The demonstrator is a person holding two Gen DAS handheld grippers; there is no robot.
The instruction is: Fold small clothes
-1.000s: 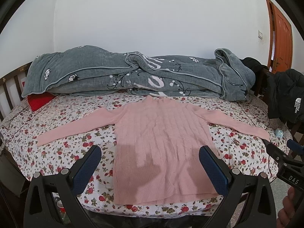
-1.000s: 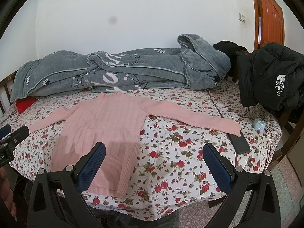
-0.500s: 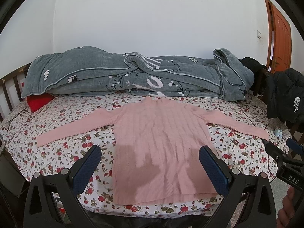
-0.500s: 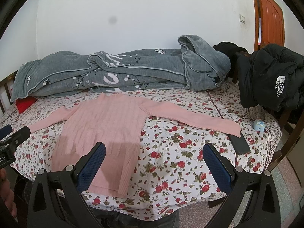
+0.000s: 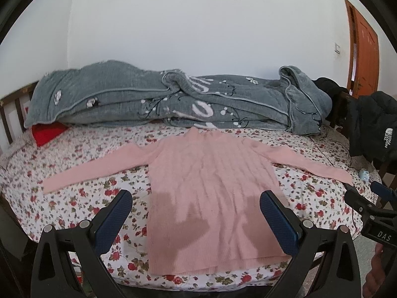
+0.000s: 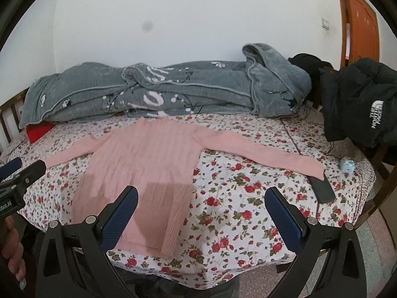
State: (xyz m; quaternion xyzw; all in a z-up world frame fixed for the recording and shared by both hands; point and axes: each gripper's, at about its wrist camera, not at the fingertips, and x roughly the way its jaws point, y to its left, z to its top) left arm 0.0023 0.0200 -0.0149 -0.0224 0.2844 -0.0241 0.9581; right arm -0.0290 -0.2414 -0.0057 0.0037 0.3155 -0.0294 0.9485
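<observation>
At the bed's far left edge a red pillow pokes out from under a grey quilt, which is piled along the whole far edge against the white wall. A wooden headboard shows at the left end.

The pink sweater lies flat, front up, on the floral sheet, in the middle of the bed. Its collar touches the quilt and its hem reaches the near edge. The left sleeve runs out toward the left edge; the right sleeve stretches toward the right edge, its cuff resting on the end of a black phone.

The left gripper hangs above the sweater's lower half, jaws spread wide, holding nothing. Its shadow falls on the knit. The right gripper hovers over the near edge, right of the sweater's body, jaws likewise wide apart and empty; its left finger overlaps the hem corner in view, though contact cannot be told.

Just beyond the phone, near the right edge, sits a small blue object. A black jacket is heaped past the bed's right edge, and an orange door stands behind it. A hand grips the left gripper's handle at the right camera's left border.
</observation>
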